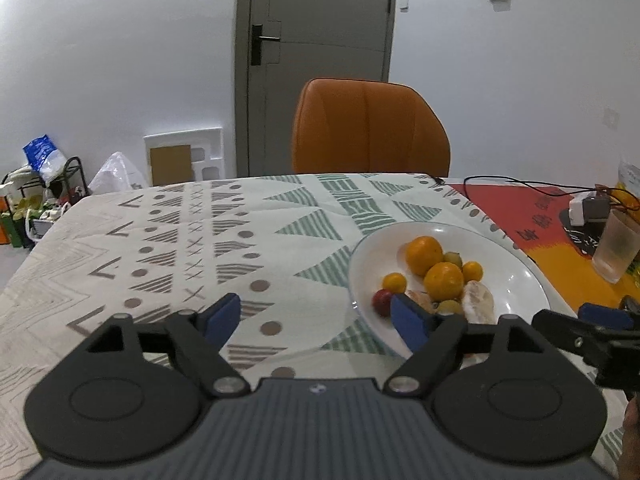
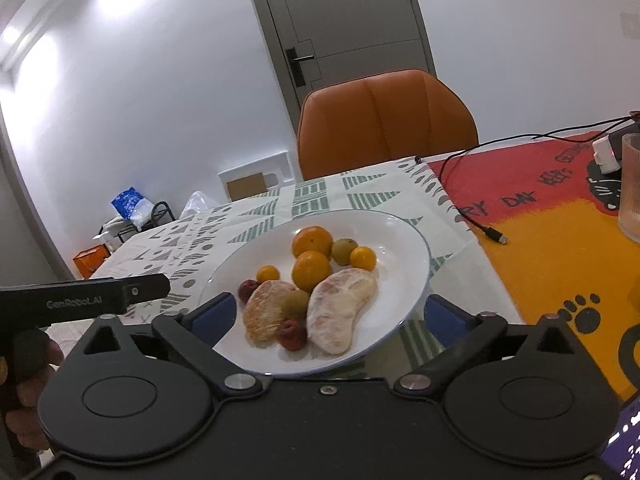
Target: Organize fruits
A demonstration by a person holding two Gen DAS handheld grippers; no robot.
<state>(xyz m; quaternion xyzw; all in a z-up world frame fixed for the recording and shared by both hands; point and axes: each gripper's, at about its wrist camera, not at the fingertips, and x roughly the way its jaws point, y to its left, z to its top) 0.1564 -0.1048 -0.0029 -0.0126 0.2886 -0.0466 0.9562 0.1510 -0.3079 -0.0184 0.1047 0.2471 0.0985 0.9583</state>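
A white plate is sitting on the patterned tablecloth of the table, carrying all the fruit in one loose cluster. Two large oranges are lying at the far middle of the plate, one just behind the other, with two small kumquat-like orange fruits flanking them and a greenish round fruit tucked between. Nearer the camera, two peeled pomelo segments are lying pale and pinkish, with a second greenish fruit wedged between them. Two small dark red fruits are resting at the near and left edges of the cluster. The right tongs are gaping wide and gripping nothing, their blue pads standing on either side of the plate's near rim, so the fruit is lying straight ahead between them. The left tongs are likewise spread wide and holding nothing; they are hanging over the tablecloth to the left of the plate, the right-hand pad overlapping the plate's near-left rim close to one red fruit. An orange chair is standing behind the table, and a ribbed glass is sitting on a red and yellow mat to the right.
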